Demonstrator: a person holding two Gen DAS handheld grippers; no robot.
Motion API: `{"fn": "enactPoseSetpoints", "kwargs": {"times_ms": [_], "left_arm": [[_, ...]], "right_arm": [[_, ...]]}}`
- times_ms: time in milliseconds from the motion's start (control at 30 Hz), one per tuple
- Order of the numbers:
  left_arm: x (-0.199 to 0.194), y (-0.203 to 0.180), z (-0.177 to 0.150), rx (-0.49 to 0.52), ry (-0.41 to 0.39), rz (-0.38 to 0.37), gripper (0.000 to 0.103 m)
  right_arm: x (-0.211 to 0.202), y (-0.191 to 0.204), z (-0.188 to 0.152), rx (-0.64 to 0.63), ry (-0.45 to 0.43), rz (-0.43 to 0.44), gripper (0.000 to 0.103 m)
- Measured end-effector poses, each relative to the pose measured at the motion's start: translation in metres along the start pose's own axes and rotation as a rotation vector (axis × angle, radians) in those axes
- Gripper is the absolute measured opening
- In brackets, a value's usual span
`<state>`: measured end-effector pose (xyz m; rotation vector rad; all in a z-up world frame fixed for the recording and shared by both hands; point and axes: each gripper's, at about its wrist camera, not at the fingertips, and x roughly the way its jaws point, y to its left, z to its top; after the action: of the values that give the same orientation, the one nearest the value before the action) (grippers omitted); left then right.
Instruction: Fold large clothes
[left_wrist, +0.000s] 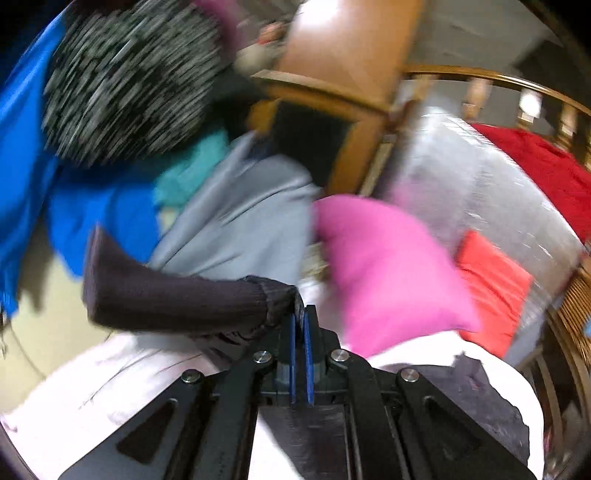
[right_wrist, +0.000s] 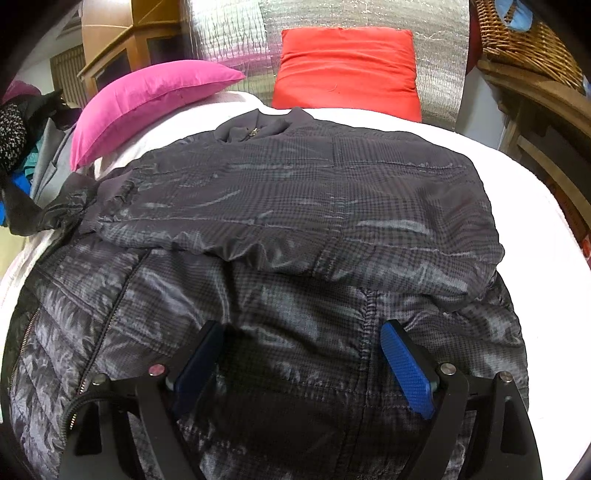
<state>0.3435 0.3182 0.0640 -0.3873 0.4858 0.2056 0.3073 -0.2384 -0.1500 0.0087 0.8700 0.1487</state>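
A dark grey checked jacket (right_wrist: 295, 206) lies spread on the white bed (right_wrist: 524, 199), one sleeve folded across its body. My right gripper (right_wrist: 301, 332) is open, its blue pads (right_wrist: 406, 369) just above the jacket's lower part, holding nothing. My left gripper (left_wrist: 300, 314) is shut on the jacket's dark ribbed sleeve cuff (left_wrist: 273, 302); the sleeve (left_wrist: 166, 295) stretches out to the left above the bed. The left wrist view is blurred by motion. A corner of the jacket shows at its lower right (left_wrist: 476, 387).
A pink pillow (right_wrist: 147, 99) and a red pillow (right_wrist: 347, 70) lie at the head of the bed against a silver foil panel (right_wrist: 229, 29). A pile of clothes, blue, grey, teal and speckled black (left_wrist: 129, 81), lies left. A wooden cabinet (left_wrist: 343, 74) and a wicker basket (right_wrist: 524, 40) stand nearby.
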Motion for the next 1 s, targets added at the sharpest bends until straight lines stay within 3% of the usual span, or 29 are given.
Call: {"fn": "enactPoseSetpoints", "kwargs": {"times_ms": [133, 267, 467, 567, 767, 933, 967, 1000], "left_arm": [[-0.019, -0.086, 0.003, 0.128, -0.039, -0.104, 0.004], [-0.033, -0.184, -0.018, 0.274, -0.038, -0.231, 0.004], [-0.022, -0.322, -0.095, 0.465, 0.062, -0.393, 0.004], [0.000, -0.368, -0.148, 0.523, 0.159, -0.408, 0.004], [0.050, -0.408, -0.243, 0.600, 0.371, -0.343, 0.004], [0.043, -0.401, -0.255, 0.608, 0.409, -0.335, 0.007], [0.039, -0.399, -0.252, 0.596, 0.422, -0.340, 0.018], [0.036, -0.395, -0.248, 0.574, 0.437, -0.341, 0.038]], "right_arm": [[0.000, -0.002, 0.000, 0.012, -0.004, 0.019, 0.091], [-0.001, -0.007, 0.000, 0.035, -0.011, 0.052, 0.092], [-0.004, -0.023, -0.001, 0.114, -0.047, 0.151, 0.092], [-0.005, -0.032, -0.002, 0.161, -0.068, 0.207, 0.092], [-0.006, -0.043, -0.004, 0.224, -0.096, 0.284, 0.092], [-0.007, -0.045, -0.004, 0.244, -0.103, 0.309, 0.092], [-0.007, -0.046, -0.005, 0.250, -0.104, 0.316, 0.092], [-0.007, -0.048, -0.005, 0.257, -0.106, 0.322, 0.092]]}}
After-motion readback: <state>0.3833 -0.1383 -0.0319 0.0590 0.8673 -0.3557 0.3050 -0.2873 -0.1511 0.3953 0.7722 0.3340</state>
